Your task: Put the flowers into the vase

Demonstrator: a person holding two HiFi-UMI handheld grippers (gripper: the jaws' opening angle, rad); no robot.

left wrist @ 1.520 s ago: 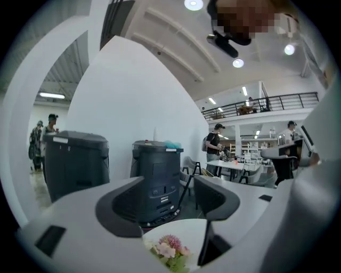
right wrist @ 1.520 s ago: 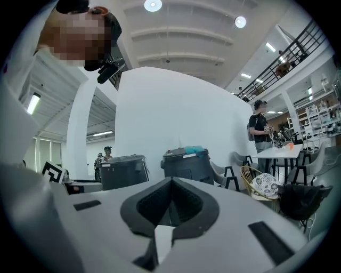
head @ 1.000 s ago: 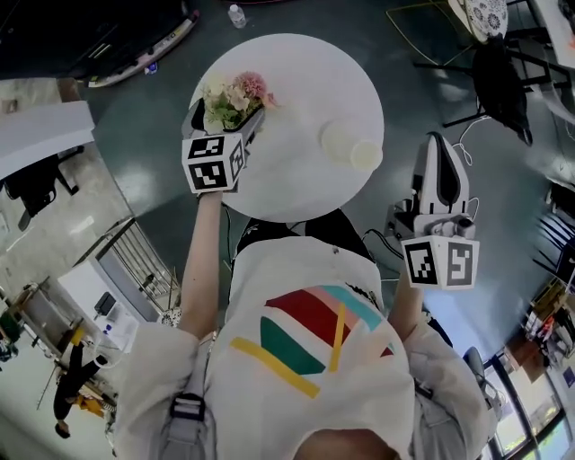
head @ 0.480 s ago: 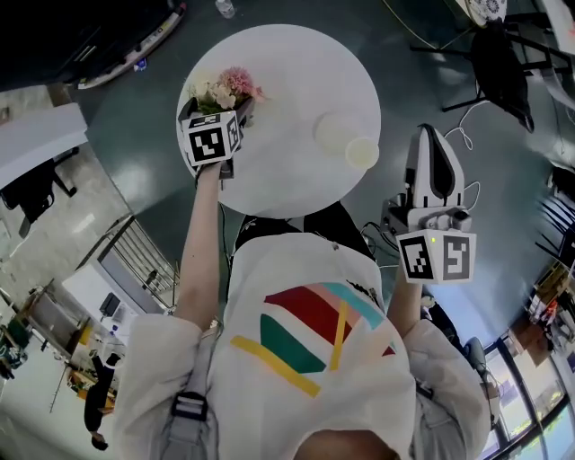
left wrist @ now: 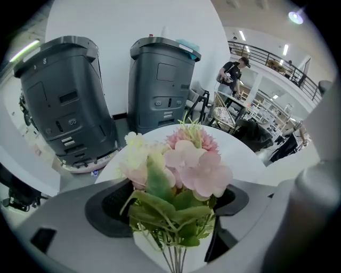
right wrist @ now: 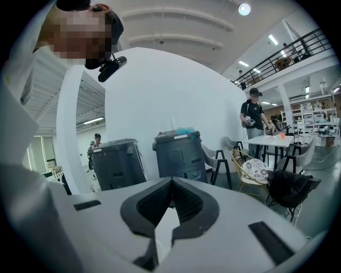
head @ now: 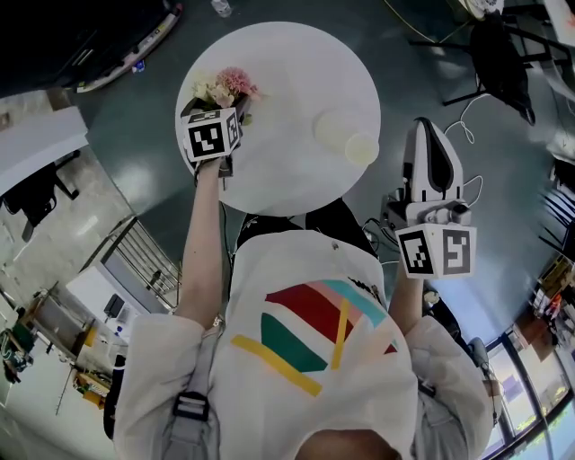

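A small bunch of pink and cream flowers [head: 226, 86] with green leaves lies at the left of the round white table [head: 287, 180]. My left gripper [head: 220, 106] points steeply down over it. In the left gripper view the flowers [left wrist: 181, 170] fill the gap between the jaws of the left gripper [left wrist: 170, 200]. The jaws are closing and still stand wide, with the thin stems [left wrist: 176, 258] free in the middle. The white vase [head: 346, 137] is at the table's right; whether it stands or lies I cannot tell. My right gripper [head: 429, 128] hovers off the table's right edge, shut and empty [right wrist: 170, 184].
Two dark grey bins [left wrist: 64, 96] [left wrist: 162, 85] stand beyond the table. Black chairs [head: 503, 72] are at the upper right, and a bottle [head: 220, 7] is on the floor behind the table. A person [left wrist: 232, 72] stands far back.
My left gripper has dropped onto the flowers and tipped further down, its marker cube sliding up the picture. The right gripper has hardly moved.
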